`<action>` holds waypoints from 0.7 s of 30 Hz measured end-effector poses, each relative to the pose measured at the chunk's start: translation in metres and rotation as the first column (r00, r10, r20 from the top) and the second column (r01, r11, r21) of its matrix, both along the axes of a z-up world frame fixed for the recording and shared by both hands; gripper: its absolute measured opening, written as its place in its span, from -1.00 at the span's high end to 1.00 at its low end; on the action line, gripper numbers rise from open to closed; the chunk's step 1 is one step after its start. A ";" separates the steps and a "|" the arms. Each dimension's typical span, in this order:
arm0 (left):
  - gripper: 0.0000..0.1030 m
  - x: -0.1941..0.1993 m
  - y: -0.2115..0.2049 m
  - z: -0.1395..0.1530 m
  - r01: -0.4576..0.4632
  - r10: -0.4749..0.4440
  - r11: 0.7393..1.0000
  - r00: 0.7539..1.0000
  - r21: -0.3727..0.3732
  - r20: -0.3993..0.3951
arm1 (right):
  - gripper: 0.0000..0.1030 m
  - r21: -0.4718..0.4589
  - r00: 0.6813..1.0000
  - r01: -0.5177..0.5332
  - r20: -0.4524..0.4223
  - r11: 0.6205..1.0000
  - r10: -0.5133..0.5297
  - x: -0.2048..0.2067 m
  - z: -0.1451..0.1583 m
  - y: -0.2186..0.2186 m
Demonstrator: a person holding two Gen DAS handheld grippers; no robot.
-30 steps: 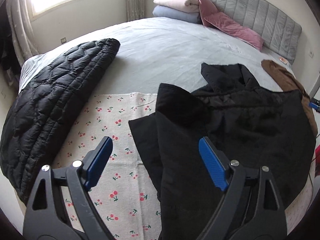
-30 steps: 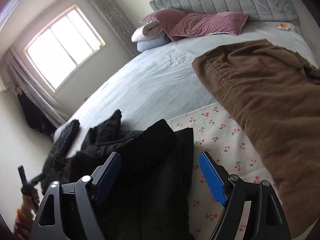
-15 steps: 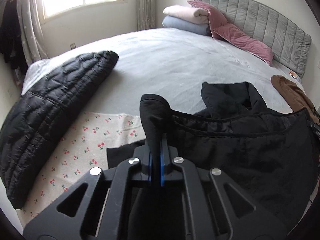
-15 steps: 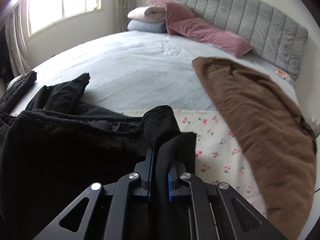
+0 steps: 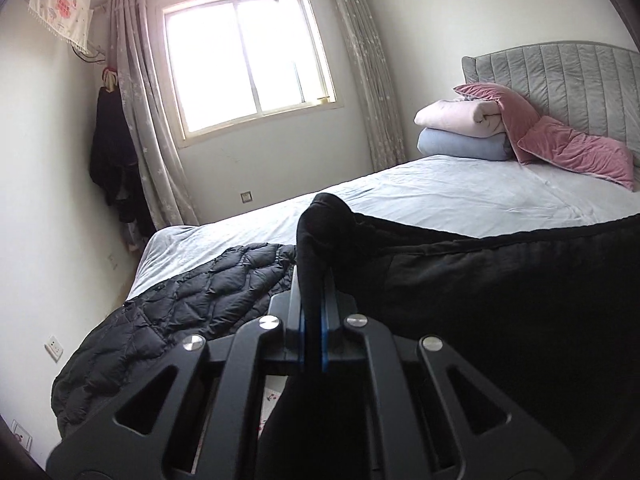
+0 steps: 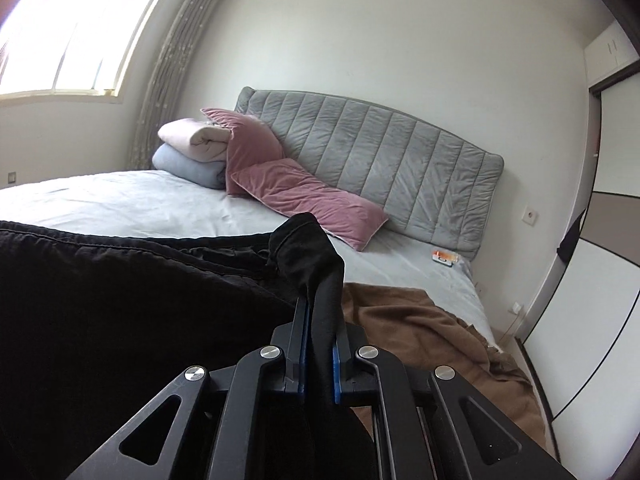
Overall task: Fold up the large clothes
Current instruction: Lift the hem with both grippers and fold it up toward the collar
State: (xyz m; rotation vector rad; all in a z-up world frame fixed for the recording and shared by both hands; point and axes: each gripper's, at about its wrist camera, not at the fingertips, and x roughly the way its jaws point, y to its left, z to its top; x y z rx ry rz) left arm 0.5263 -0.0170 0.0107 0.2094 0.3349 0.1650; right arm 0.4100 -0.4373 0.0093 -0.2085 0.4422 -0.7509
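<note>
Black coat [image 5: 500, 300], one, held up off the bed [image 5: 420, 196] at two corners, its top edge stretched in a shallow sag between the two tools. Left gripper [image 5: 313, 320]: fingers clamped together on a bunched corner of the coat, fabric bulging above the tips. Right gripper [image 6: 319, 344]: fingers likewise clamped on the opposite corner, a knot of cloth standing above them. In the right wrist view the coat [image 6: 132, 300] fills the lower left; in the left wrist view it fills the lower right.

Bed surface beyond the coat, toward the headboard [image 6: 380, 160], lies open: pale sheet, lightly creased, bare across its middle.

Other garments, counted: one black quilted jacket [image 5: 168, 320] along the bed's window-side edge near the foot corner; one brown garment [image 6: 432, 340] spread along the opposite edge, reaching the foot.

At the head end: two pink cushions [image 6: 304, 196], two folded blankets stacked, pink on blue [image 5: 460, 132]. One small orange-and-white item [image 6: 444, 257] near the headboard corner, too small to identify.

One window [image 5: 248, 60], a curtain at each side.
</note>
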 end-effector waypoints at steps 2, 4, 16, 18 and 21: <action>0.86 0.015 -0.011 -0.037 -0.014 0.015 0.999 1.000 0.051 -0.005 | 0.85 -0.035 0.998 0.018 -0.052 0.999 -0.020 0.018 -0.031 0.000; 0.86 0.032 -0.016 -0.077 -0.026 0.030 0.998 0.997 0.059 -0.072 | 0.84 -0.026 0.991 0.021 -0.130 0.999 -0.024 0.038 -0.070 -0.003; -0.49 0.016 -0.022 -0.071 0.104 -0.075 0.992 0.939 0.070 -0.334 | -0.41 0.134 0.953 -0.093 -0.274 0.987 0.128 0.023 -0.080 0.003; -0.50 -0.014 -0.030 -0.058 0.195 -0.178 0.981 0.920 0.012 -0.349 | -0.42 0.198 0.939 -0.163 -0.269 0.967 0.213 0.005 -0.068 0.019; -0.54 -0.057 -0.066 -0.045 0.346 -0.352 0.935 0.865 -0.082 -0.358 | -0.42 0.373 0.891 -0.305 -0.214 0.876 0.401 -0.009 -0.058 0.058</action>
